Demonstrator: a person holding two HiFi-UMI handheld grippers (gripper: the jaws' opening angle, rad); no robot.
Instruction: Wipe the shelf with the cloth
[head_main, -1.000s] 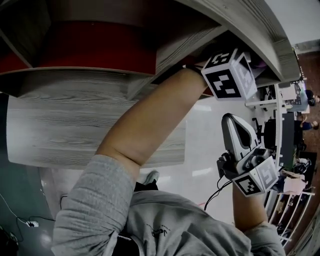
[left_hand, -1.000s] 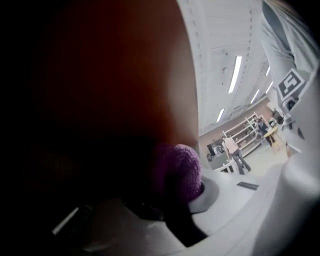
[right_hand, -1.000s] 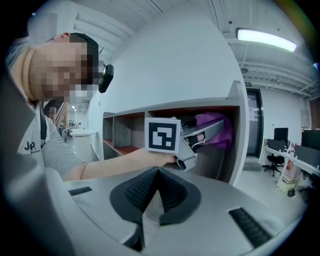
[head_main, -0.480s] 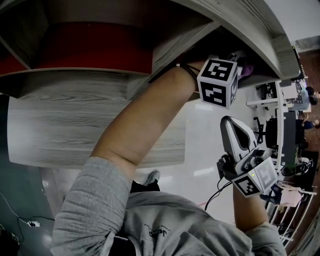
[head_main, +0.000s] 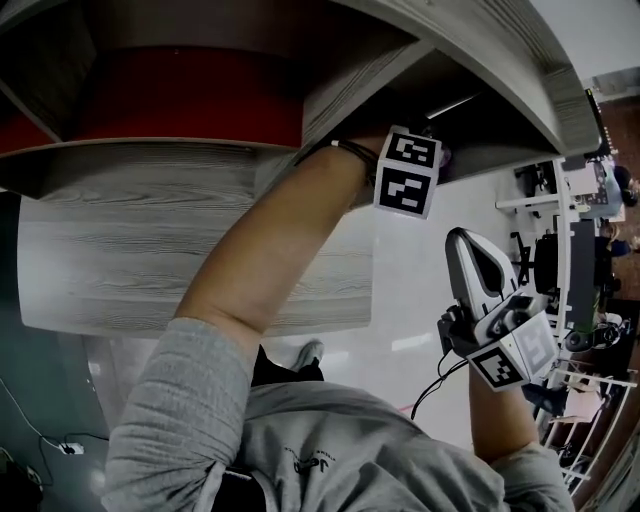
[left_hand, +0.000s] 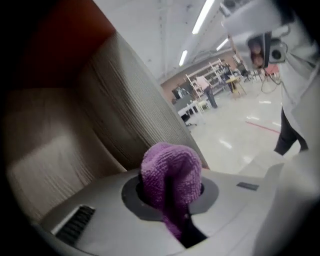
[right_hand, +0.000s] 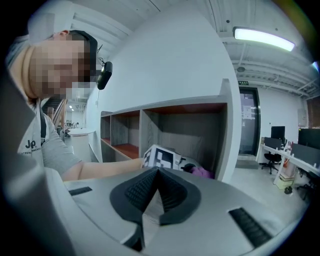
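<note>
**Purple cloth clamped in the left gripper, inside the shelf's end bay**

Head view: the person's bare left forearm (head_main: 290, 240) reaches into a dark opening of the grey wood-grain shelf (head_main: 190, 230). The left gripper (head_main: 407, 172) sits at that opening's mouth; only its marker cube shows, with a sliver of purple just beside it. The right gripper (head_main: 468, 240) is held outside the shelf, well apart from it, over the glossy floor (head_main: 410, 330).

Left gripper view: the jaws are pinched on the cloth (left_hand: 170, 172), which stands up between them as a rounded purple wad. The shelf's ribbed grey side wall is close behind it and a red back panel (left_hand: 65, 35) lies deeper in. Whether the cloth touches the wall cannot be told.

Right gripper view: the two ridged black pads (right_hand: 140, 192) meet at their tips with nothing between them. Beyond them, in the shelf's end bay, the left gripper's cube shows low down, with the cloth just beside it, near the outer side panel (right_hand: 227, 135).
</note>
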